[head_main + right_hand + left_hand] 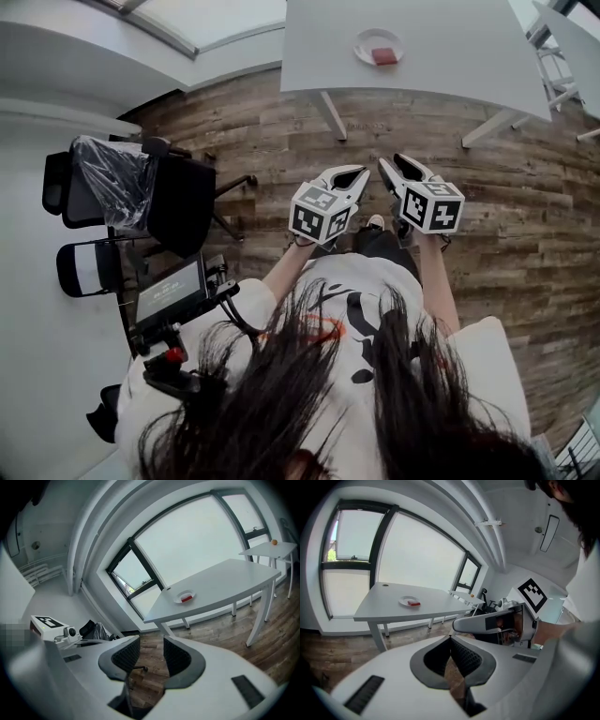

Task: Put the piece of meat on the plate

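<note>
The red piece of meat point(384, 57) lies on a white plate point(367, 40) on the white table point(441, 47), far ahead of both grippers. It is small in both gripper views: meat point(413, 603) on plate point(405, 600), meat point(186, 599) on plate point(180, 595). My left gripper point(356, 174) and right gripper point(383, 166) are side by side over the wood floor, pointing toward the table. The left gripper point(451, 641) is shut, tips touching, nothing in it. The right gripper point(152, 644) is shut with a narrow slit between its pads and holds nothing.
The table stands on angled legs point(333, 114) in front of a large window. Black office chairs point(183, 199) stand at the left, one under plastic wrap point(112, 173). A second small table point(269, 550) with an orange object point(274, 542) is at the right. A screen device point(171, 293) hangs beside the person.
</note>
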Motion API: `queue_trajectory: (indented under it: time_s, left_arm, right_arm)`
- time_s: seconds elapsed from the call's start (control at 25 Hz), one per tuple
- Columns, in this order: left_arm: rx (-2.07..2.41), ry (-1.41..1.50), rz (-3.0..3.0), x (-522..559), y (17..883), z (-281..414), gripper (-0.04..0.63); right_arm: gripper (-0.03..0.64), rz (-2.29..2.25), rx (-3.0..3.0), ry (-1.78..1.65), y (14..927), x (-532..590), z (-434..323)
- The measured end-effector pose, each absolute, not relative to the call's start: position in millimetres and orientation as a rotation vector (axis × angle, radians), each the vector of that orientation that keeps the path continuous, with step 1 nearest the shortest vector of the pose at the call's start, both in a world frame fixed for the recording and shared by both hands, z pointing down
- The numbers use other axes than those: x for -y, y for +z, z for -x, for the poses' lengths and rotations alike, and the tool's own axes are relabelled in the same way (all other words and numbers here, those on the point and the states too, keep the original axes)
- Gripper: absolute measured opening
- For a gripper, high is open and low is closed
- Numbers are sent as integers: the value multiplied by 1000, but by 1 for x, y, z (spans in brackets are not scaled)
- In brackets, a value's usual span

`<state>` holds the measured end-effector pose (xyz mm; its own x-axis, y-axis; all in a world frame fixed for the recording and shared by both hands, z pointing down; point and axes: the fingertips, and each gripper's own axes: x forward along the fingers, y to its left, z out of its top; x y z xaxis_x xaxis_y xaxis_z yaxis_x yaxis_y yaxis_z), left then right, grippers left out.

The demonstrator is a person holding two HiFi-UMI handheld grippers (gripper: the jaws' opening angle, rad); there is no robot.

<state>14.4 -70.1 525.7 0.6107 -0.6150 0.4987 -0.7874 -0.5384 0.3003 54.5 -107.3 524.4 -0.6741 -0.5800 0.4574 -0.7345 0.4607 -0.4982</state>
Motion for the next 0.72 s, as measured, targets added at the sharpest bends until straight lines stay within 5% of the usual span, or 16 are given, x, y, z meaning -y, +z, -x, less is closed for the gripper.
queue_trajectory:
  time_s: [0.48,0.72]
  left_arm:
    - [1135,490,-2276,49,541,4,6]
    - [1148,434,-2318,-45,524,66,6]
  right_arm:
    - [163,-1065,2467,1123,546,91,-35]
    - [163,-1129,2485,1101,525,0,12]
